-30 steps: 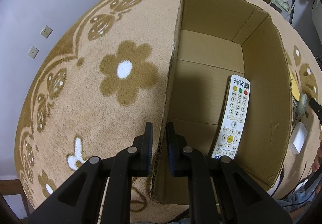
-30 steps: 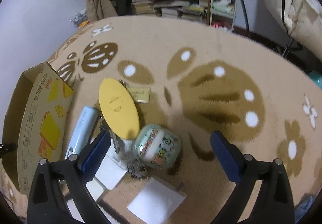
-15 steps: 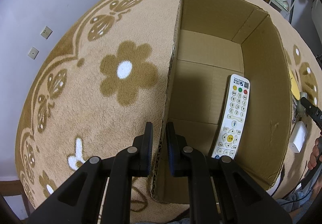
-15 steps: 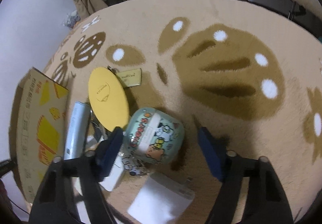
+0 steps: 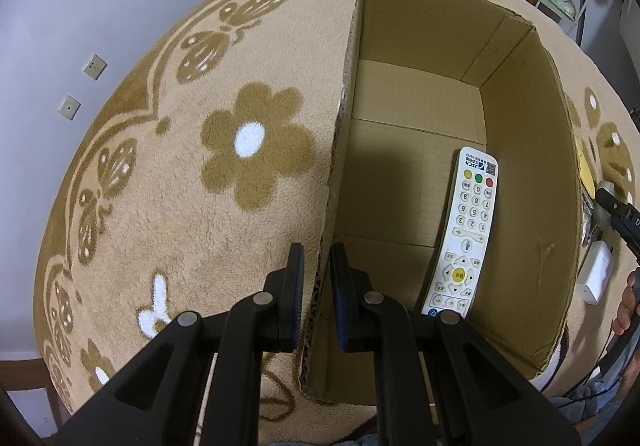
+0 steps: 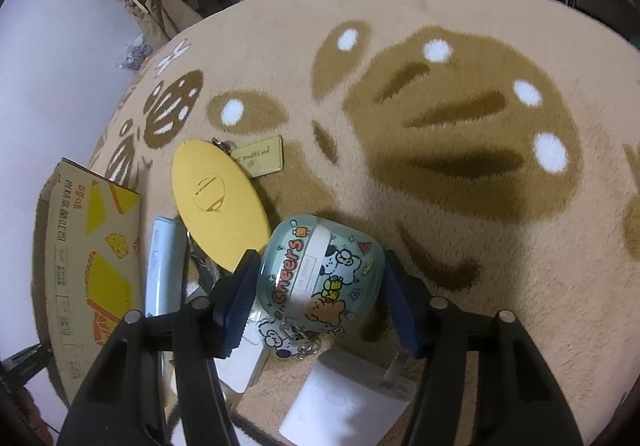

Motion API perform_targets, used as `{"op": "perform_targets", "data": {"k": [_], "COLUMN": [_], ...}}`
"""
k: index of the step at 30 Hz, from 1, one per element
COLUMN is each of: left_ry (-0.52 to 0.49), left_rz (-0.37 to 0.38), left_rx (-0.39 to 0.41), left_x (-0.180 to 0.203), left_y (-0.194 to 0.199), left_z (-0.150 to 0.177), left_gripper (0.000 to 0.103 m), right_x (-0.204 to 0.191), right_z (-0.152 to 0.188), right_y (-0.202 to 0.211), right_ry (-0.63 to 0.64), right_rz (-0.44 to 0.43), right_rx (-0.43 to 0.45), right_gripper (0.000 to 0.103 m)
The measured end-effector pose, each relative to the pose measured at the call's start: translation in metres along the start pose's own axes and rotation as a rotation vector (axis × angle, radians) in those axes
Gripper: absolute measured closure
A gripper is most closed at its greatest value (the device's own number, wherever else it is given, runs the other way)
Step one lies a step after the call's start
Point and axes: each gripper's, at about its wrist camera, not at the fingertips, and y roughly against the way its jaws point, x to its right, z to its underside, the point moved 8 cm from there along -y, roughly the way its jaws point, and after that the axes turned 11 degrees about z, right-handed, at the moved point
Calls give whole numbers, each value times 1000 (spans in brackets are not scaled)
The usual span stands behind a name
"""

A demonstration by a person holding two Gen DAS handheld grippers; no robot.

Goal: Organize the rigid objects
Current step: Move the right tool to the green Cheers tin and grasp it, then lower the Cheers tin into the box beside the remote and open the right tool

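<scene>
Right, left wrist view first: my left gripper (image 5: 317, 278) is clamped on the near side wall of the cardboard box (image 5: 524, 149), one pad outside, one inside, w/ the corrugated edge pinched between them. Box sits open on the flower-pattern rug (image 5: 168, 173), and a white remote (image 5: 466, 238) already lies inside along the right wall. Risk here: the wall is thin cardboard, so if I pull or twist while the other hand drops sth in, the wall could bend or the box could skid on the pile. At the right edge a white charger (image 5: 595, 278) lies just outside the box, and the other tool's tip pokes in above it.

Right wrist view: my right gripper (image 6: 320, 286) has just been closing, and its fingers are apart either side of the round cartoon-print case (image 6: 320, 270), which sits on the rug between them. Left pad looks about touching, right pad prob a sliver off, so I don't call it held yet. Things to go wrong: the case is domed and glossy, so pads meeting it high could squeeze it out. Its keychain charm (image 6: 280, 340) trails toward me and may snag the charger or drag on lift. The yellow oval disc (image 6: 220, 201) lies just beside the left pad, so I could nudge it. A pale blue tube (image 6: 164, 266) and a small card (image 6: 262, 157) lie near, beside the box.
</scene>
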Motion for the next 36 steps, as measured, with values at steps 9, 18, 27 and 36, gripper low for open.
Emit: {"op": "perform_targets", "data": {"k": [9,18,27,36], "left_ry": [1,17,2,-6], "left_rz": [1,32,17,16], "left_rx": [-1,-1,-14,-9], "left_x": [0,-2,-1,1], "left_y": [1,1,-2,-1], "left_z": [0,0,4,5], "left_gripper": [91,91,93,94], "right_x": [-8,-39,-87,-153], "right_z": [-19,-40,-44,-20], "right_y": [36,96,143,189], "right_ry": [72,141,200,319], "right_rz": [37,14,-97,-218], "right_rx": [114,297,396,505], "right_gripper": [39,39,39,39]}}
